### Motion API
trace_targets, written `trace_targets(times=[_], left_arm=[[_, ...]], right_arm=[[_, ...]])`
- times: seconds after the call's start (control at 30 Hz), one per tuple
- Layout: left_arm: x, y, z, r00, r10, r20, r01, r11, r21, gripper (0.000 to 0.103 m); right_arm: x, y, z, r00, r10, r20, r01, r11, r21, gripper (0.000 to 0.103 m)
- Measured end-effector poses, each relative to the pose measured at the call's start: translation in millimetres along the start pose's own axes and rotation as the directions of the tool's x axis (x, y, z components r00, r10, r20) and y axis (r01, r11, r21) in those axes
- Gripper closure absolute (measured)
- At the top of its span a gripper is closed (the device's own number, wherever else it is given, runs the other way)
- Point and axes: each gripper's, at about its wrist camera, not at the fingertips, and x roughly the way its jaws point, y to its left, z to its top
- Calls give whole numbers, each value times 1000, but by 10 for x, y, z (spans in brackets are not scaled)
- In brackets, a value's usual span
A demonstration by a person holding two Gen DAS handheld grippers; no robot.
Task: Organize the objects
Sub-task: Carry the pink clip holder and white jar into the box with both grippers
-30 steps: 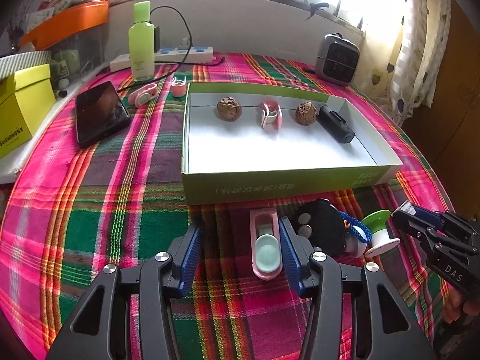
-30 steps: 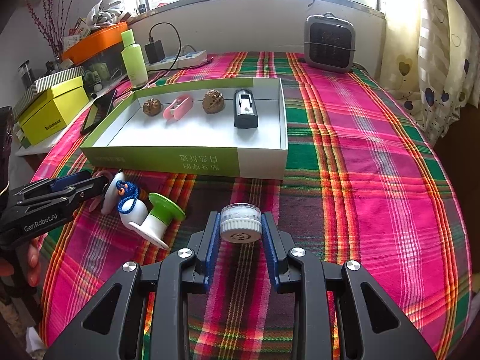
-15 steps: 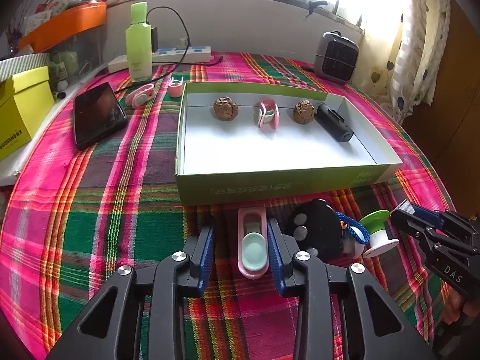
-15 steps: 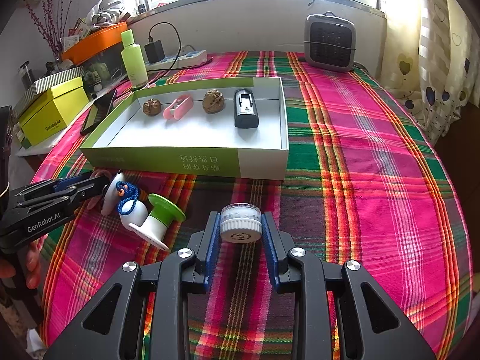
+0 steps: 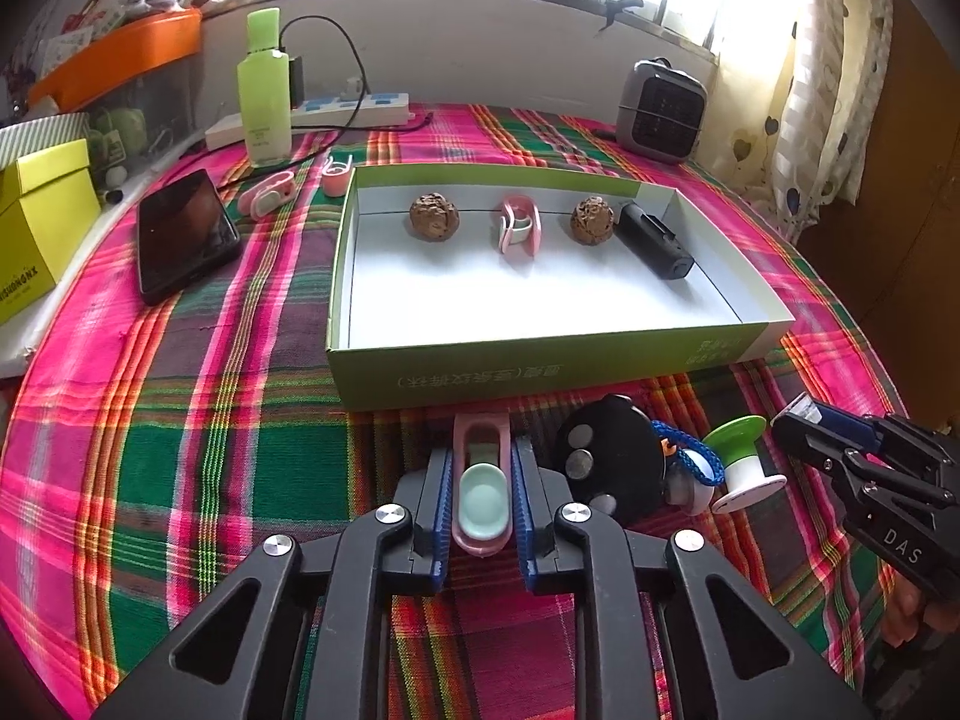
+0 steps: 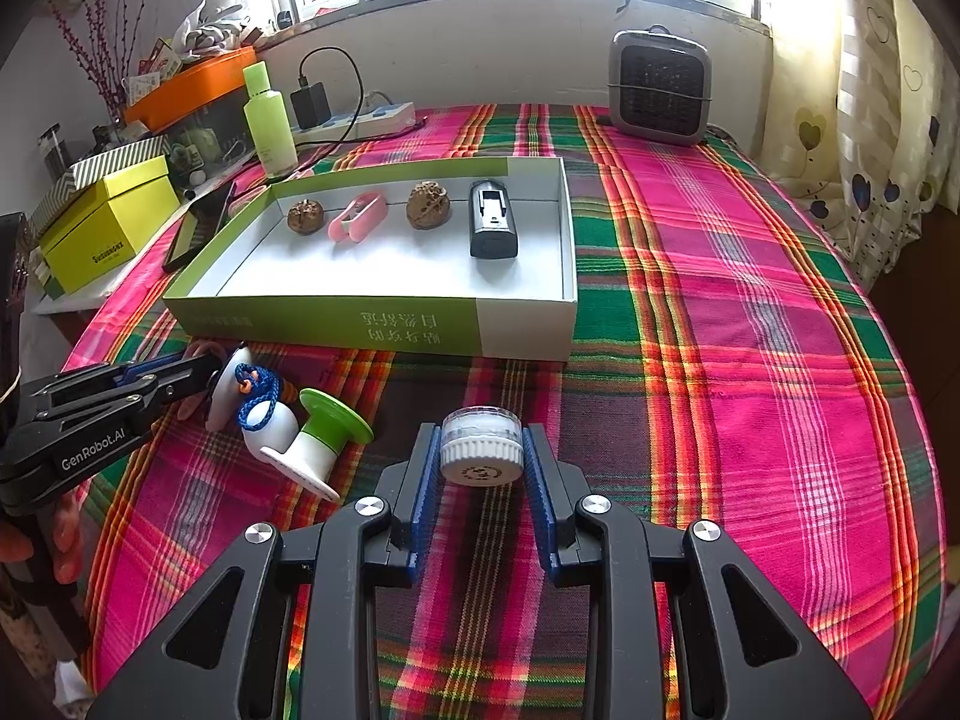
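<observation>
My left gripper [image 5: 480,468] is shut on a pink clip [image 5: 482,483] with a pale green pad, just in front of the green-walled white tray [image 5: 540,369]. The tray holds two brown walnuts [image 5: 434,216], another pink clip [image 5: 519,228] and a black device [image 5: 655,241]. My right gripper [image 6: 480,450] is shut on a small white round jar [image 6: 480,445] over the plaid cloth, in front of the tray [image 6: 384,321]. The left gripper also shows in the right wrist view [image 6: 198,369].
A black key fob [image 5: 609,462], a blue cord and a green-and-white spool [image 5: 744,465] lie right of the left gripper. A phone [image 5: 180,234], two pink clips [image 5: 267,195], a green bottle [image 5: 264,99], a power strip, a yellow box [image 5: 36,228] and a grey heater [image 5: 660,105] stand around the tray.
My left gripper has closed from open onto the pink clip and moved slightly forward toward the tray. The right gripper holds still with the jar.
</observation>
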Motion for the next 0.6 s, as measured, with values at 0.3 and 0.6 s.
trace_targets(times=[0.3,0.6], left_arm=[[-4,4,2,1000,1,-1,-1,1000,1,87],[-31,10,12,1000,0,6,0,1000,-3,87]], right_arm=[[-11,13,16,1000,3,0,-3,1000,0,74],[-27,19,22,1000,4,9,-4,1000,-3,74]])
